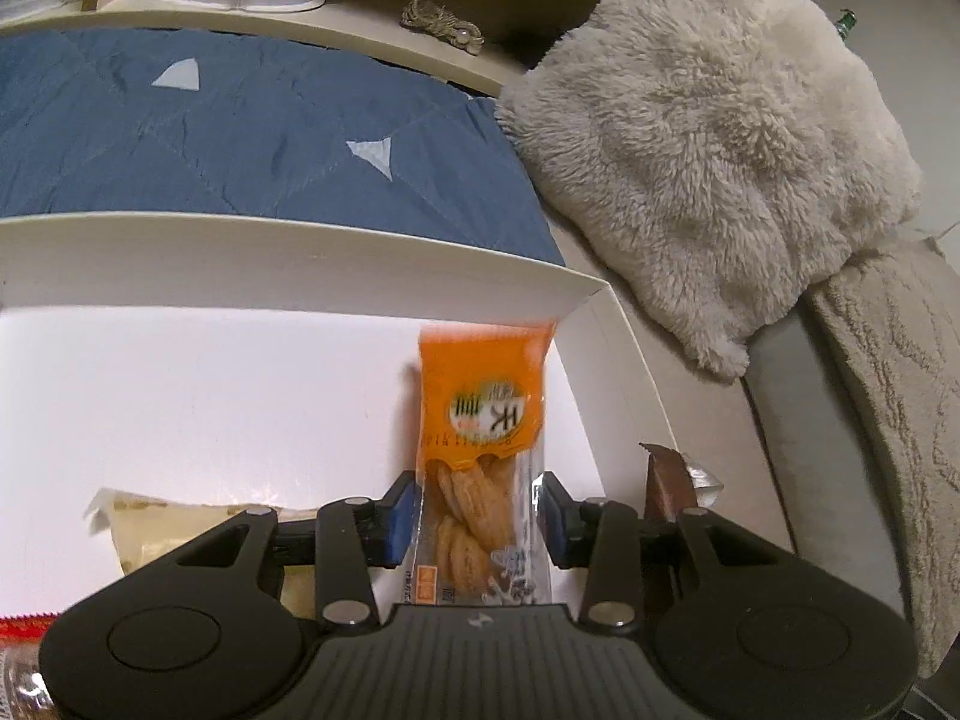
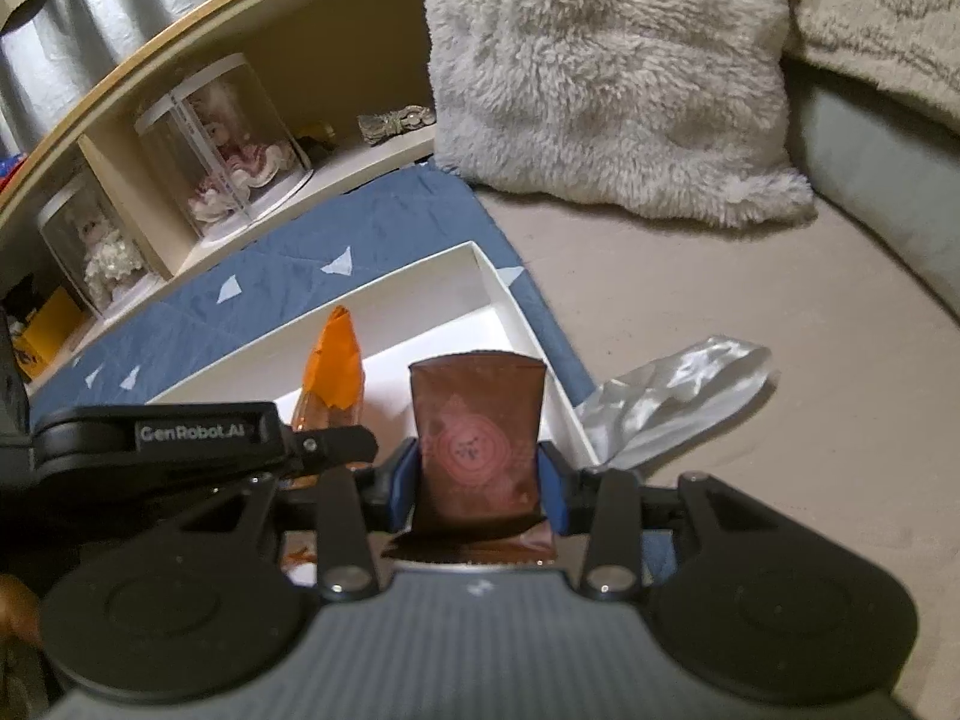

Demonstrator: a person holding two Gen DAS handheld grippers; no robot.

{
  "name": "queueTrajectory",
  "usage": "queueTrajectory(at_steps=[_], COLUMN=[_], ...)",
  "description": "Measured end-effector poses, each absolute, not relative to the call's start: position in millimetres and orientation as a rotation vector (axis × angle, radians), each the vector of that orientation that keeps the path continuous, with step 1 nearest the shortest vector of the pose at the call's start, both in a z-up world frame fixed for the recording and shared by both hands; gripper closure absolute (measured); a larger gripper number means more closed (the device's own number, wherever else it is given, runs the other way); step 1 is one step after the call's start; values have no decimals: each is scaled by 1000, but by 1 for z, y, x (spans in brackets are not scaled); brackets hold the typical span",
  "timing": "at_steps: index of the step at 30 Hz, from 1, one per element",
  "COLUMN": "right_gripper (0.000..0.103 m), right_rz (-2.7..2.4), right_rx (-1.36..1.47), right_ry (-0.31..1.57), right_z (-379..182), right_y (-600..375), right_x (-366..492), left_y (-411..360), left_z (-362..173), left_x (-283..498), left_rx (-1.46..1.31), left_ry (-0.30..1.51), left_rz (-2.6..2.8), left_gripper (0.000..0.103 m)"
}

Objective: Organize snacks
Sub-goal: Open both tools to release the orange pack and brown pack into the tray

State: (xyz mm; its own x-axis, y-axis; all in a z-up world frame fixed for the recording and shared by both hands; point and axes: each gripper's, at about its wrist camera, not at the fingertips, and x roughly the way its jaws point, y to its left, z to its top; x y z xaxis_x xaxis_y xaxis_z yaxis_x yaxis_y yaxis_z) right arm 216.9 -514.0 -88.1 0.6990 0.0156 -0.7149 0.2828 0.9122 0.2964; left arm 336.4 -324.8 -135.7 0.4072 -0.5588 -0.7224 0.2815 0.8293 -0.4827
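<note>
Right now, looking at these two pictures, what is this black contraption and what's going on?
These are two hand-held grabbing tools, one in each of a person's hands, each with a camera looking along its fingers. One picture is from the left tool, the other from the right. The left gripper has an orange snack packet between its fingers, over a white box; whether they still press it is unclear. The right gripper holds a brown packet at the box's edge. The box sits on a blue quilt, with a fluffy cushion and a silver wrapper nearby.
</note>
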Motion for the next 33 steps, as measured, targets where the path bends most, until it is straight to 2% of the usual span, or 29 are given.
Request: queueTrajectory(at_steps=[2, 4, 15, 30, 33], right_gripper=[54, 43, 39, 37, 35], right_rz=[-157, -165, -175, -189, -175], right_rx=[407, 404, 340, 238, 219], right_ry=[791, 796, 877, 860, 846], right_z=[-91, -92, -81, -55, -47], right_y=[-516, -516, -505, -482, -475], right_x=[218, 218, 209, 188, 185], left_y=[-327, -328, -313, -271, -260], left_z=[-133, -130, -115, -93, -90], left_x=[336, 334, 320, 293, 287], left_rx=[-282, -252, -181, -72, -61], left_ry=[1020, 1013, 1001, 973, 967], left_rz=[-553, -554, -558, -530, -520], left_gripper=[50, 42, 41, 39, 34])
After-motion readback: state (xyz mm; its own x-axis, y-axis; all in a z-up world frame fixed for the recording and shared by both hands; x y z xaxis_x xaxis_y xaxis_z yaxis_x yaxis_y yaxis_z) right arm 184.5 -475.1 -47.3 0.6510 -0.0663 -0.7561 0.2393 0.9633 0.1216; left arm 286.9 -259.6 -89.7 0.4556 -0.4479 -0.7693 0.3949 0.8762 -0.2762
